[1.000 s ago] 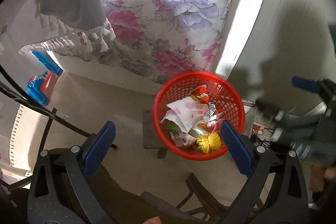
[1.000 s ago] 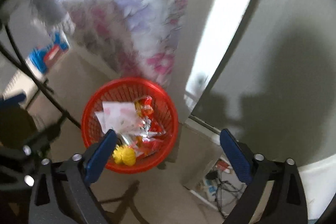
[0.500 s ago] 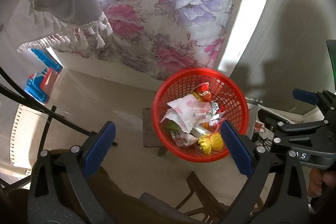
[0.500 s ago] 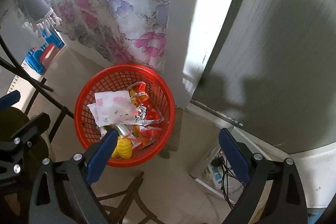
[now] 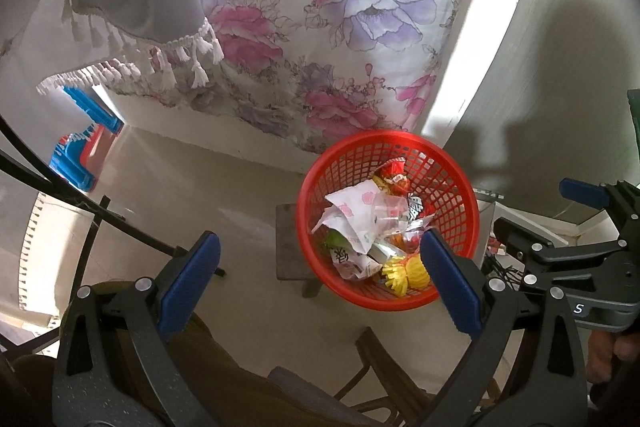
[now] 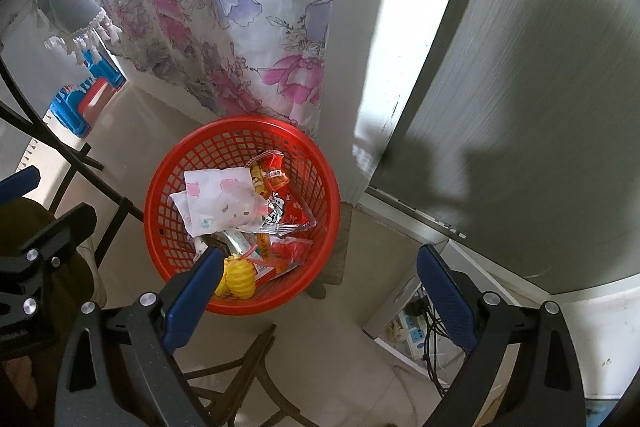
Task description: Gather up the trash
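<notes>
In the left wrist view, a white "S" stands on the side of the right gripper [image 5: 538, 213]. The wrappers [image 6: 276, 211] in the red basket [image 6: 320, 187] carry print, including a black-and-white one and a green-marked packet [image 5: 344, 259], but none of it can be read.

Left tool [image 5: 320, 275] and right tool [image 6: 318, 289] side by side; jaws wide apart, both empty
</notes>
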The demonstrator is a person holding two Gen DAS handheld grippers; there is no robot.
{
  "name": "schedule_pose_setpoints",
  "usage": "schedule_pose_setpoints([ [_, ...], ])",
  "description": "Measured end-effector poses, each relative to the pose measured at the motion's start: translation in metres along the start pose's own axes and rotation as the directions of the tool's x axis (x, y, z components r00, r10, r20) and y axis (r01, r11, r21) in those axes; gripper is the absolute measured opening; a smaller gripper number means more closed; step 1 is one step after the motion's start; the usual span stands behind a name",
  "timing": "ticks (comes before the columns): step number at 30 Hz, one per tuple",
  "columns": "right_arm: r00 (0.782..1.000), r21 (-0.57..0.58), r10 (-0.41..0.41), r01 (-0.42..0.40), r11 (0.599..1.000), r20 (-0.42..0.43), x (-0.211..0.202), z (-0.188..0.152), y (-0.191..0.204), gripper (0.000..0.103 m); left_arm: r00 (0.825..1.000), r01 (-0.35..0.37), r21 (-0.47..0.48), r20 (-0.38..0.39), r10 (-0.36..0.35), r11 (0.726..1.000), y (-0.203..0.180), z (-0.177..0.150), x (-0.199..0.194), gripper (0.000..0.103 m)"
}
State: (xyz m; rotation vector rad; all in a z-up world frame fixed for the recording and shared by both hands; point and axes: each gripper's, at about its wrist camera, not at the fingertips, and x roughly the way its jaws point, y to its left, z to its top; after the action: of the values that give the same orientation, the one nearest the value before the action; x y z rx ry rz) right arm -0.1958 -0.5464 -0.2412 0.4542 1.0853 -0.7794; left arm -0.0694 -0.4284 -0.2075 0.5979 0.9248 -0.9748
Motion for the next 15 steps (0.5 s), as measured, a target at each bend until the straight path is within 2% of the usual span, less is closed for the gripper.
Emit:
schedule_pose_setpoints([
  [15,1.000,0.000,0.002,-0.002,1.000,-0.003,0.0003,-0.0009,0.0016,0.095,1.000,-0.008,0.003,0.000,0.008,1.000,-0.0002,-0.0005,0.0004,0.096],
])
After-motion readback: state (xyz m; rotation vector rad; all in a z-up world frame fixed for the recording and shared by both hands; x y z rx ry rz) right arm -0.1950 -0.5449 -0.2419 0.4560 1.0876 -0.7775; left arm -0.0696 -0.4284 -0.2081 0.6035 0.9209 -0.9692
